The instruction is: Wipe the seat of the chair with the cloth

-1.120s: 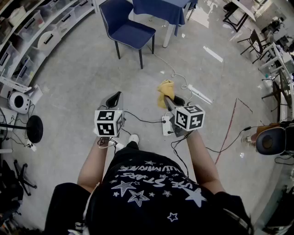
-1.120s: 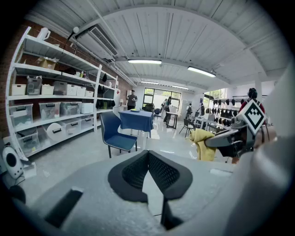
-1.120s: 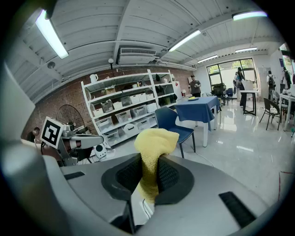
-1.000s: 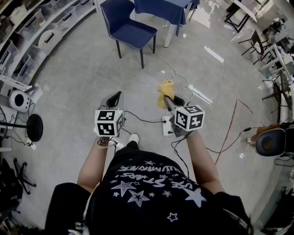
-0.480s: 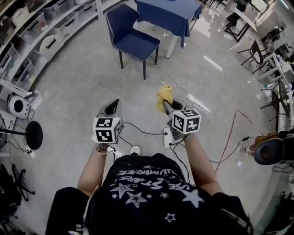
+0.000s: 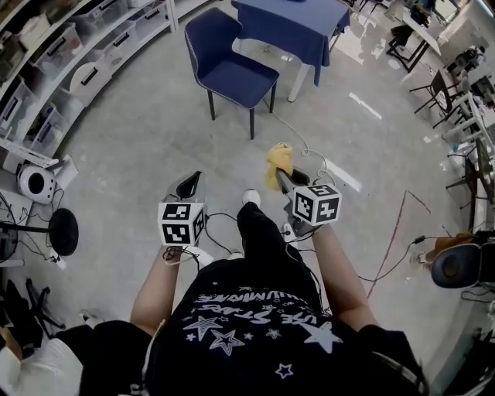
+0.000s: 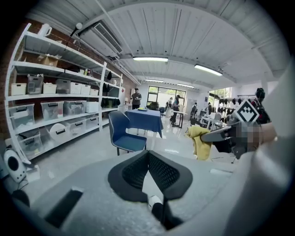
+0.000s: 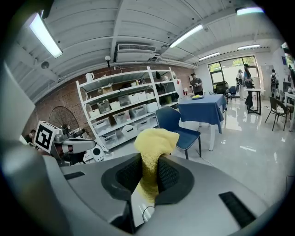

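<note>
- Between the pads of your right tool [image 8: 150,160] the yellow cloth [image 8: 155,137] is clenched, its bunched top standing above the tips. Only the right gripper view shows this grip plainly.
- Seen from the head view, the cloth is just a yellow bunch at that tool's front end, held up above the floor [image 6: 139,139].
- Ahead of it and well apart stands the chair [image 6: 232,68], its blue seat toward you, just beside the blue-draped counter [image 6: 292,22].
- Your left tool [image 7: 148,154] is clenched tip to tip on nothing, with only floor showing through the gap lower down. The left gripper view also catches the cloth hanging off to its right.
- Your own leg [image 6: 263,232] covers the floor between the tools in the head view, hiding part of the cable [image 6: 298,139] that runs there.
</note>
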`<state>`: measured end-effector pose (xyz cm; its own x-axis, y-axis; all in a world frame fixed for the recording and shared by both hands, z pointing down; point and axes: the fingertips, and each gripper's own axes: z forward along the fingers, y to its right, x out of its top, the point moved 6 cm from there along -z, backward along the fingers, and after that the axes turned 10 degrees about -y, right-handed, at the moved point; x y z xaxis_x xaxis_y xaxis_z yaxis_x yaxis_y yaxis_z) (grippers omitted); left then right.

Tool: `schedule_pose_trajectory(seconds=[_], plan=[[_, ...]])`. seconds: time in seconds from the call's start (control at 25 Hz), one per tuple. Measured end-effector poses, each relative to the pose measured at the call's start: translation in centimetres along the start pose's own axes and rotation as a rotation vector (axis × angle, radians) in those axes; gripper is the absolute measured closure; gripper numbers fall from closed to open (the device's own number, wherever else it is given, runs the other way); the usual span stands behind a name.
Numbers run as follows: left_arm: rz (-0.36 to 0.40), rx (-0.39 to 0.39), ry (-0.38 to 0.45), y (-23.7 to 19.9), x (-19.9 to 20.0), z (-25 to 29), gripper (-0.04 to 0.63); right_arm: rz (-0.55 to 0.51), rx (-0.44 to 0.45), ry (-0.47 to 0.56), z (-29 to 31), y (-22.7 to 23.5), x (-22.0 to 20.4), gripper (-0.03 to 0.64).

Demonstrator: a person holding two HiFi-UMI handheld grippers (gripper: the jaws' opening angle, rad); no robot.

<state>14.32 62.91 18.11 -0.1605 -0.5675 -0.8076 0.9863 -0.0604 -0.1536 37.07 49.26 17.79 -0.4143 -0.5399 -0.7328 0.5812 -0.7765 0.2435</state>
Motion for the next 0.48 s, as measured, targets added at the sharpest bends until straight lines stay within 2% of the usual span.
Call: schedule_pose_trajectory(seconds=[0.24,0.48], plan=[[-0.035,0.037,0.028,-3.9,3.4,3.4,0.575,-0.005,0.005,-0.009,5.4,3.4,4.2,0.551],[-0.075,0.079,0.005,-7.5,7.6,10.7,0.575,0.003,0.056,-0.04,13.4,9.0,9.8,0.551]])
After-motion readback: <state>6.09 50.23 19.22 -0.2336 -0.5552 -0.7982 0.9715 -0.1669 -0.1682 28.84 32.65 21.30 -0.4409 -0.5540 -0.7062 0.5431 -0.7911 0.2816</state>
